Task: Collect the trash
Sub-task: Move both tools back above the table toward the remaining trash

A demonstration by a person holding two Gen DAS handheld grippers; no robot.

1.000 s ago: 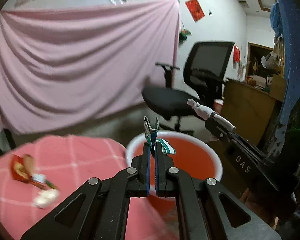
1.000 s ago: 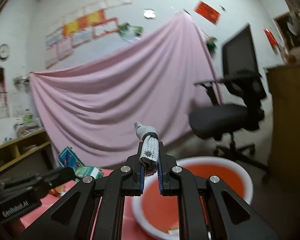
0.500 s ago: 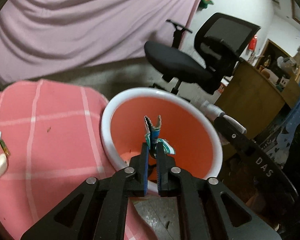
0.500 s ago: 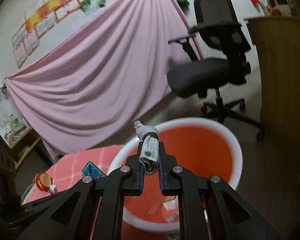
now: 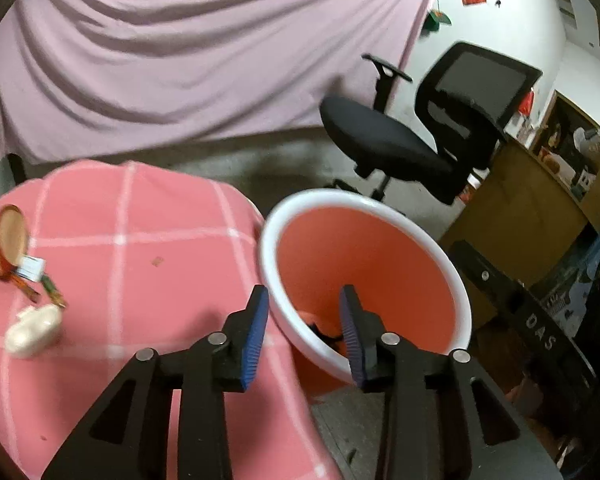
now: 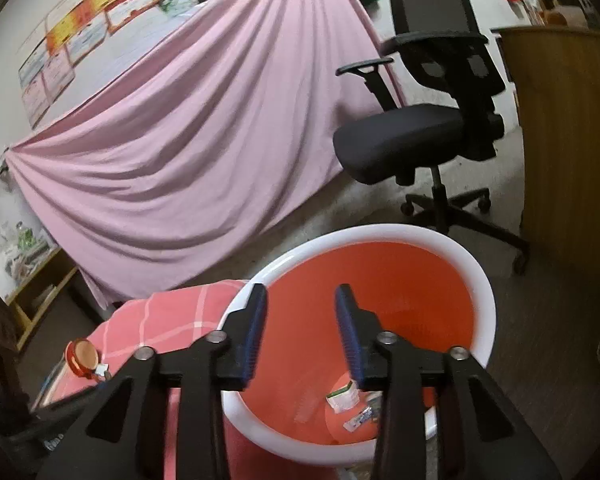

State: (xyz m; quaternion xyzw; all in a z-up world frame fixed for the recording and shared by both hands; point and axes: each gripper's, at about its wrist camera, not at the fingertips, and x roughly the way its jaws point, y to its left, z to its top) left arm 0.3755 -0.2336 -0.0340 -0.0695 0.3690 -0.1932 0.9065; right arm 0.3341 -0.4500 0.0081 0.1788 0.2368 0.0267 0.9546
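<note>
An orange bin with a white rim (image 5: 440,256) (image 6: 476,276) stands on the floor beside the pink checked table (image 5: 140,256). My left gripper (image 5: 304,312) is open and empty over the bin's near rim. My right gripper (image 6: 300,312) is open and empty above the bin. Wrappers (image 6: 344,394) lie at the bin's bottom. On the table remain a red round container (image 5: 0,240) (image 6: 82,356), a small white card (image 5: 32,268), a thin wrapper strip (image 5: 52,292) and a white crumpled lump (image 5: 34,330).
A black office chair (image 5: 412,140) (image 6: 420,128) stands behind the bin. A wooden cabinet (image 5: 532,208) (image 6: 568,140) is to the right. A pink sheet (image 5: 180,60) hangs across the back. The right gripper's black body (image 5: 540,320) reaches in at right.
Both grippers have opened. The green wrapper has left the left jaws and the white wad has left the right jaws. Both views have tilted down toward the bin.
</note>
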